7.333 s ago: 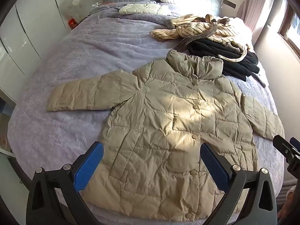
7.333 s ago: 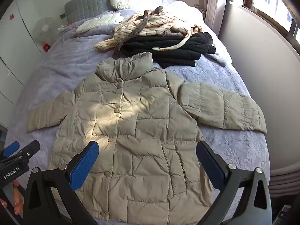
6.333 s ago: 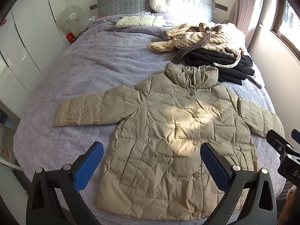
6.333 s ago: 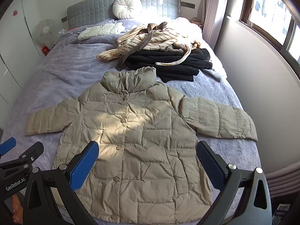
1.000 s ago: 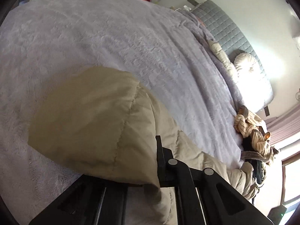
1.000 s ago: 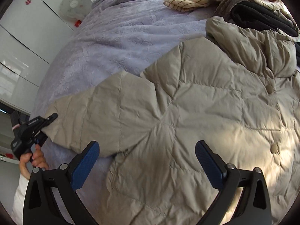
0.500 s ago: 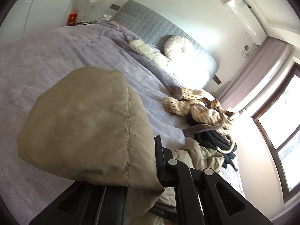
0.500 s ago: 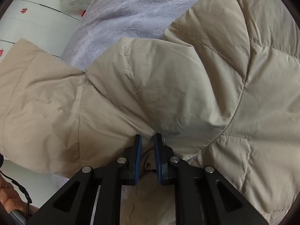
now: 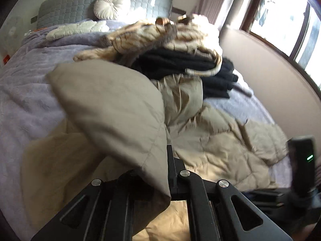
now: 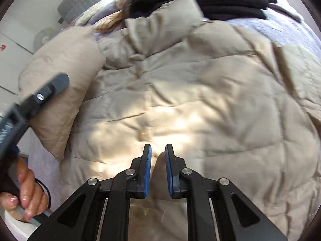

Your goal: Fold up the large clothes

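Up on the purple bed point(image 9: 24, 92), the tan puffy coat point(image 10: 200, 100) lies spread out, its collar touching a pile of black clothes point(image 9: 180, 64) with a striped robe point(image 9: 144, 36) on top. The left tool point(image 9: 169, 172) is clenched on the coat's sleeve point(image 9: 112, 108), which blocks much of that view. Only the right view shows the right tool point(image 10: 158, 154) pinching a coat fold, and a hand point(image 10: 26, 192).

A: so the coat's point(image 10: 200, 100) left sleeve point(image 9: 112, 108) isn't lying out flat anymore?

B: nope; left gripper point(image 9: 168, 160) pinched the cuff and swung it over the body; right gripper point(image 10: 157, 160) snapped closed on coat fabric too.
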`<state>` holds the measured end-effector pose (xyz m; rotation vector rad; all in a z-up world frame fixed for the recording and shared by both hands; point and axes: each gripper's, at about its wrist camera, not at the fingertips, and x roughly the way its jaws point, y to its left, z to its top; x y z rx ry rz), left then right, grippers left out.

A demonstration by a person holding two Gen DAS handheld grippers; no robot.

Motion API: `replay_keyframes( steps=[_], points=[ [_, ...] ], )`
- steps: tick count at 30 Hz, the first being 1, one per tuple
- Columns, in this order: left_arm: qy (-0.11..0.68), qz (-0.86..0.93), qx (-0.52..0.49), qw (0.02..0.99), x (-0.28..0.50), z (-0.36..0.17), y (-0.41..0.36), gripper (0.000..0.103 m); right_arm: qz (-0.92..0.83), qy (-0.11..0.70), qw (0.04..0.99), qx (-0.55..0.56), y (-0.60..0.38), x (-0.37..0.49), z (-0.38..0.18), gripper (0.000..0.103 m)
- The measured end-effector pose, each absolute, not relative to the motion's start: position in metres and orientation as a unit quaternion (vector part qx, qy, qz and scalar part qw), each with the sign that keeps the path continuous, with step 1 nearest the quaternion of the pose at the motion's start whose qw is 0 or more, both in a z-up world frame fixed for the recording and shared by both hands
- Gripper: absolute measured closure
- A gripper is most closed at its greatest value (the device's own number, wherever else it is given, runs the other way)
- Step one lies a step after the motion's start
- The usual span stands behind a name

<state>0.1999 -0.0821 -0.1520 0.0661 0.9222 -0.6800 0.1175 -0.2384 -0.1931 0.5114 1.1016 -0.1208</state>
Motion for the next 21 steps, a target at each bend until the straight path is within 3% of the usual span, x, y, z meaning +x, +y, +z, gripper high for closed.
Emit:
replay_keyframes(
  steps=[1,2,3,5,8,9,10,11,12,13,20,21],
  points=[
    [0.452,-0.317,0.05,0.833,0.196,-0.168,-0.091,0.093,-0.066,0.518,0.816,0.247,-0.25,0.113,-0.196,0.088],
    [0.466,-0.312,0.064,0.826,0.195,-0.182,-0.095,0.08,-0.074,0.518,0.814,0.254,-0.26,0.109,-0.199,0.088],
    [0.474,-0.309,0.071,0.821,0.19,-0.192,-0.099,0.055,-0.077,0.517,0.811,0.261,-0.266,0.108,-0.203,0.088],
    [0.467,-0.299,0.078,0.829,0.18,-0.198,-0.096,0.025,-0.078,0.514,0.809,0.274,-0.275,0.109,-0.207,0.088],
    [0.461,-0.31,0.101,0.825,0.171,-0.186,-0.089,0.024,-0.076,0.508,0.81,0.283,-0.279,0.114,-0.204,0.085],
    [0.46,-0.316,0.106,0.823,0.167,-0.18,-0.082,0.024,-0.074,0.506,0.81,0.287,-0.278,0.117,-0.202,0.075],
    [0.458,-0.322,0.106,0.822,0.165,-0.175,-0.079,0.024,-0.07,0.502,0.812,0.291,-0.277,0.117,-0.197,0.054],
    [0.456,-0.328,0.103,0.821,0.163,-0.167,-0.067,0.024,-0.065,0.494,0.816,0.293,-0.27,0.107,-0.188,0.042],
    [0.456,-0.329,0.101,0.821,0.164,-0.164,-0.065,0.024,-0.055,0.483,0.823,0.295,-0.264,0.103,-0.185,0.023],
    [0.456,-0.325,0.093,0.823,0.164,-0.157,-0.052,0.024,-0.038,0.473,0.828,0.298,-0.257,0.11,-0.179,0.018],
    [0.489,-0.227,-0.017,0.842,0.229,-0.146,0.052,0.024,-0.011,0.466,0.794,0.39,-0.253,0.151,-0.204,0.018],
    [0.492,-0.206,-0.034,0.845,0.243,-0.15,0.068,0.024,-0.03,0.469,0.786,0.401,-0.255,0.151,-0.211,0.029]
  ],
)
